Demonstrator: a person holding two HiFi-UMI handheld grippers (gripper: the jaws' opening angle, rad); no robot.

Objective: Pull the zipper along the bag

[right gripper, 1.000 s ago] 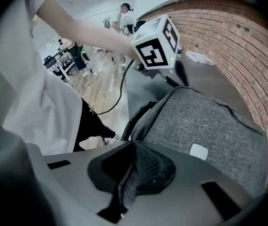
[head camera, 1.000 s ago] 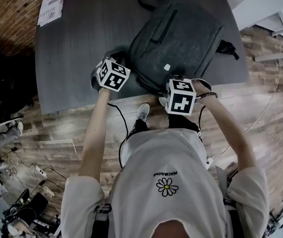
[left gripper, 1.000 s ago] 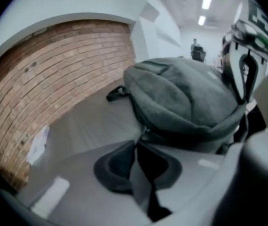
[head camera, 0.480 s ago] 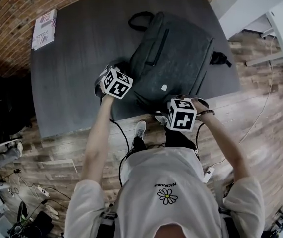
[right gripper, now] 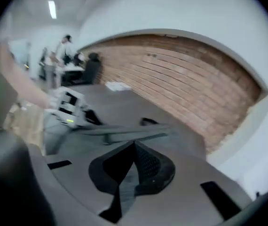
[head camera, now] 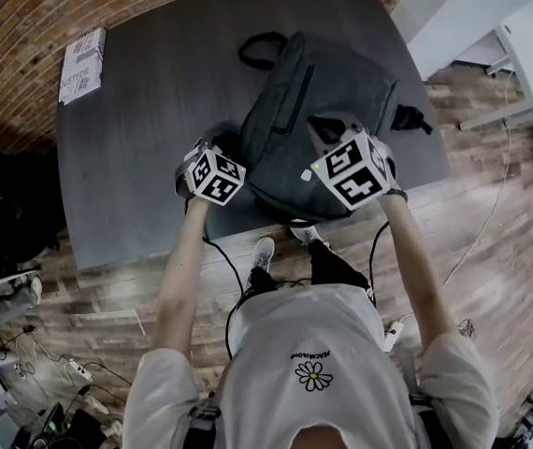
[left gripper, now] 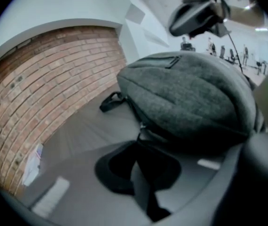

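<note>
A dark grey backpack (head camera: 341, 82) lies flat on the dark table (head camera: 136, 120), its carry loop at the far end. My left gripper (head camera: 227, 148) is at the bag's near left corner. In the left gripper view its jaws (left gripper: 139, 138) have just closed, and their tips meet on the small zipper pull (left gripper: 142, 126) at the bag's seam (left gripper: 190, 98). My right gripper (head camera: 323, 123) hovers above the middle of the bag, shut with nothing between its fingers (right gripper: 134, 147). The right gripper view is blurred, with the bag's top (right gripper: 124, 132) just below.
A printed white box (head camera: 82, 64) lies at the table's far left corner. A brick wall runs behind the table. White furniture (head camera: 528, 54) stands to the right. The person stands at the near edge, with cables on the wood floor.
My right gripper has lifted from the bag's near edge and swung out over the bag's middle, rolling as it went. My left gripper has shifted slightly at the bag's left corner.
</note>
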